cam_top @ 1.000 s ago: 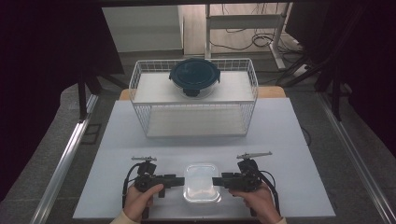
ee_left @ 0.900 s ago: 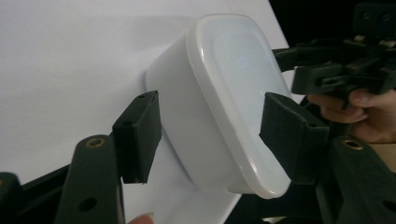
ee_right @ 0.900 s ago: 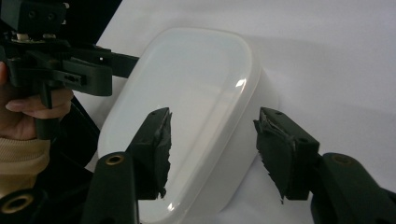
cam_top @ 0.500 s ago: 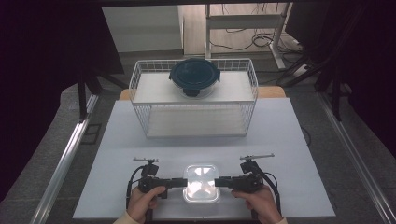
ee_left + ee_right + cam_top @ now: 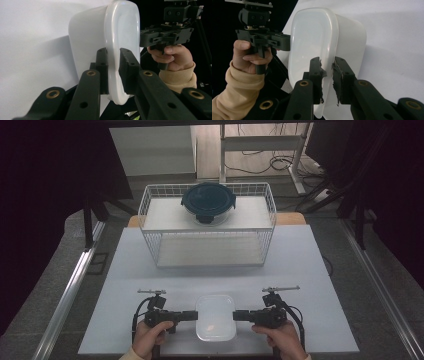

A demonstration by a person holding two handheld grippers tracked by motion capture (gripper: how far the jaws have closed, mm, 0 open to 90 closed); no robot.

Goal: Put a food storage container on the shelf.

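At the six o'clock edge of the white table [image 5: 300,270] sits a translucent plastic container [image 5: 215,318], open side up. From nine o'clock the left gripper [image 5: 192,315] reaches in; its jaws have just been closing and now pinch the container's rim, one pad inside and one outside. From three o'clock the right gripper [image 5: 238,315] does the same on the opposite rim, its jaws likewise just closed onto the lip. Toward twelve o'clock, well apart, a white wire basket [image 5: 150,220] holds a round glass bowl with a dark lid [image 5: 208,201].
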